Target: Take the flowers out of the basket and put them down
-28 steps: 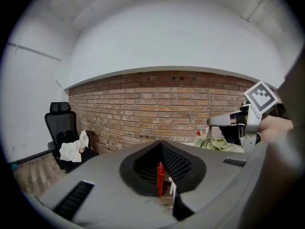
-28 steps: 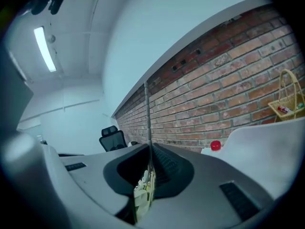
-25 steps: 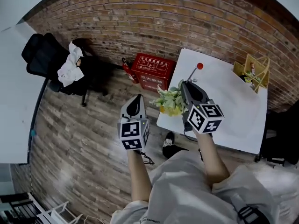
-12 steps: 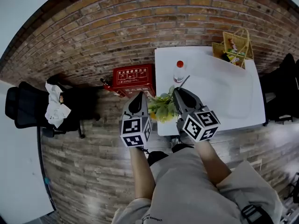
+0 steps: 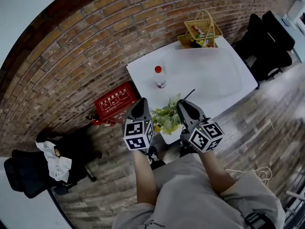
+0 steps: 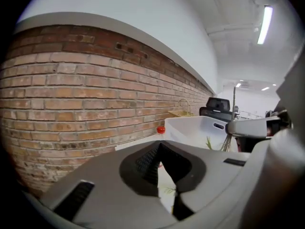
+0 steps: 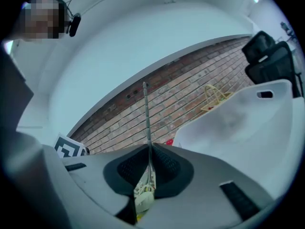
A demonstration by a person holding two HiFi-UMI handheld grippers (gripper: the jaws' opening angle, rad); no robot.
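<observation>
The bunch of yellow flowers with green leaves is out of the basket and hangs just left of the right gripper, between the two grippers and over the near edge of the white table. The right gripper's jaws are pinched nearly together on the bunch's thin grey stem, which runs on past the fingertips. The left gripper is closed and holds nothing; it sits just beside the leaves, off the table edge, above the wooden plank floor. Ahead of the right gripper lies a broad bare stretch of table top. An upright clear bottle with a red cap stands ahead and slightly left, near the table's left edge. The woven yellow wicker basket sits at the far corner, well apart, against the brick wall. A red metal box ahead of the left gripper carries pale lettering too small to read. Black chairs stand beyond the table's right edge.
</observation>
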